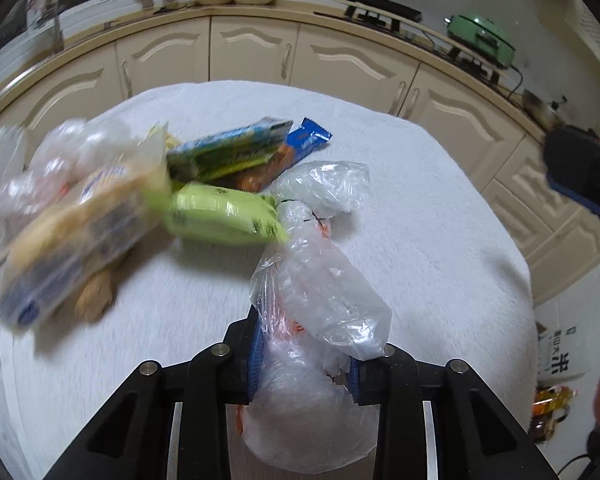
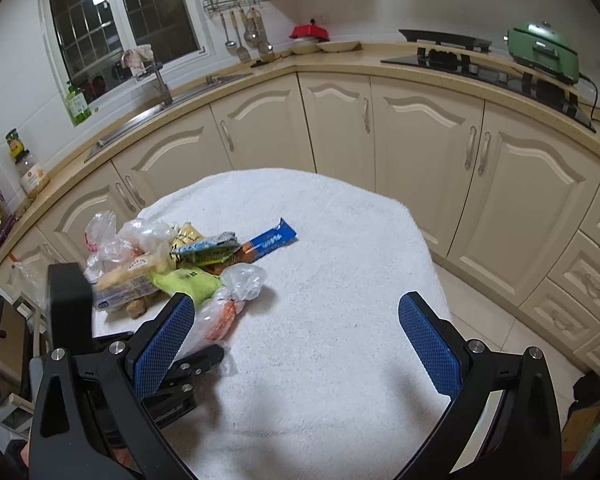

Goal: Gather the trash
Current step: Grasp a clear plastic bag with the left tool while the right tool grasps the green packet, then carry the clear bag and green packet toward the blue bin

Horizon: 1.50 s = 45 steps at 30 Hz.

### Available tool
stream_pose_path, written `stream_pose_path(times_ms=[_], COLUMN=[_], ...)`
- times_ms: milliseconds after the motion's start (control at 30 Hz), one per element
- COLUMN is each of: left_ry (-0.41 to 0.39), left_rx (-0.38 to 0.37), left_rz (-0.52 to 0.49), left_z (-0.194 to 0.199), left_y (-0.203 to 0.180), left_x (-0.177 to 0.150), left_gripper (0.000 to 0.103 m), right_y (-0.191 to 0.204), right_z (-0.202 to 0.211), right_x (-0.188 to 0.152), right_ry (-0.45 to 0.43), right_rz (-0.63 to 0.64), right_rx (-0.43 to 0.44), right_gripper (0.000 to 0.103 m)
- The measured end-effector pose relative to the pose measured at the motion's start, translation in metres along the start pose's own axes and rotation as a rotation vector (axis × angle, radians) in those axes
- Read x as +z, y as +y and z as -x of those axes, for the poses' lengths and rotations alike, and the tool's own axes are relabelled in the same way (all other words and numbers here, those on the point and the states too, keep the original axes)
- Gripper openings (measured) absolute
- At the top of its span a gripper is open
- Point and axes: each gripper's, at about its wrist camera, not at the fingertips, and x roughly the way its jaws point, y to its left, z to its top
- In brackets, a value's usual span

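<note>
Left wrist view: the left tongs [image 1: 304,364] are seen closed on the knotted clear plastic bag [image 1: 320,292], the blue pads pinching it from both sides near its lower bulk. The grip sits low on the bag, probably so the knot and loose top stay free and the contents cannot spill. The bag lies on the white-towelled bench [image 1: 420,200], at the near edge of the trash heap. Just beside its knotted top lies a green packet [image 1: 220,216]; beyond that a blue wrapper [image 1: 308,140] and a blurred yellow-and-blue package [image 1: 72,232] are noted. The heap is gathered toward one side of the bench, which suits picking pieces off one by one.

Right wrist view: the right tongs [image 2: 296,344] are held wide apart and nothing is held between the pads; they hang above bare towel, clear of the heap, presumably kept ready. The left tongs and the gripped bag are seen at lower left, the other trash lying behind them on the bench
</note>
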Motion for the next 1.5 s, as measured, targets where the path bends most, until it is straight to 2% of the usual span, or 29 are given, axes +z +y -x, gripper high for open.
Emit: stream_pose_path(times_ms=[133,333,500,667,867,967,1033,1100,1233,1333,1500], left_ry=[-0.022,-0.126,-0.213,-0.265,-0.280,-0.283,-0.285,-0.288,-0.293,-0.301,-0.315], left_rx=[0.008,0.057,0.144,0.216,0.246,0.250,0.254,0.252,0.242,0.228,0.202], left_rz=[0.017,0.063,0.138,0.216,0.253,0.269,0.272,0.272,0.256,0.239,0.193], left_z=[0.028,0.077,0.112,0.132,0.146,0.148,0.150,0.149,0.147,0.145,0.141], left_y=[0.003,0.010,0.030,0.054,0.067,0.069,0.070,0.071,0.068,0.061,0.042], left_x=[-0.017,-0.047,-0.071,-0.080,-0.086,-0.081,-0.080,-0.077,-0.070,-0.067,-0.061], left_gripper=[0.029,0.029,0.029,0.029,0.029,0.029,0.029,0.029,0.029,0.029,0.029], right_y=[0.007,0.024,0.046,0.074,0.106,0.116,0.120,0.121,0.110,0.091,0.061], right_z=[-0.007,-0.022,-0.039,-0.075,-0.127,-0.150,-0.152,-0.151,-0.140,-0.124,-0.090], right_x=[-0.006,-0.014,-0.016,-0.017,-0.019,-0.020,-0.019,-0.017,-0.022,-0.028,-0.032], right_ry=[0.022,0.051,0.067,0.115,0.198,0.229,0.205,0.212,0.212,0.208,0.172], right_rz=[0.005,0.027,0.069,0.148,0.277,0.324,0.364,0.377,0.359,0.283,0.201], right_rx=[0.014,0.069,0.121,0.161,0.171,0.164,0.138,0.154,0.172,0.208,0.219], right_gripper=[0.103,0.103,0.103,0.103,0.100,0.084,0.050,0.039,0.034,0.033,0.033])
